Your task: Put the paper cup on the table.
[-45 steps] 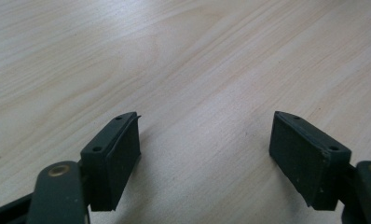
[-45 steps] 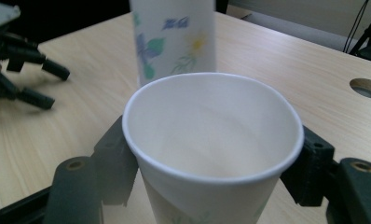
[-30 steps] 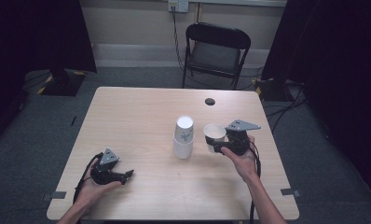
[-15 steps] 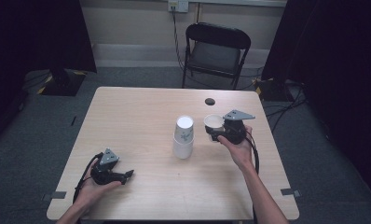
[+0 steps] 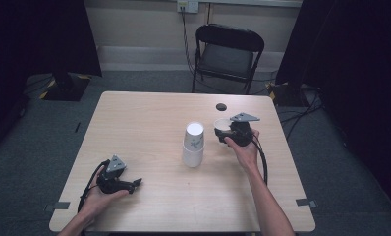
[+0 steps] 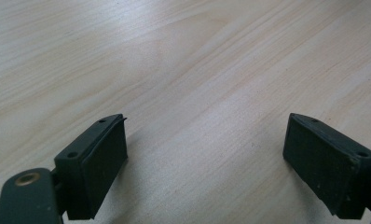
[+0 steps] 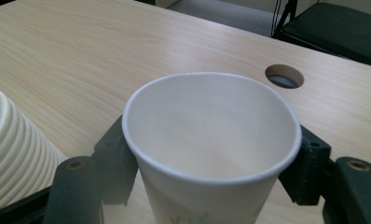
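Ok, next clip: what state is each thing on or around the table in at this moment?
Single paper cup: upright, mouth up, empty, clamped between the right gripper's jaws.
Stack of cups: standing mouth down on the table, beside the held cup.
Right gripper: shut on the single cup.
Left gripper: jaws wide apart, nothing between them, low over bare wood.
Table: round cable hole open.
Folding chair: unfolded, unoccupied.

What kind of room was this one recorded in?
Probably a lab or studio set up for recording: a bare wooden table on grey carpet, a folding chair against the wall, dark curtains at both sides, and cables across the floor.
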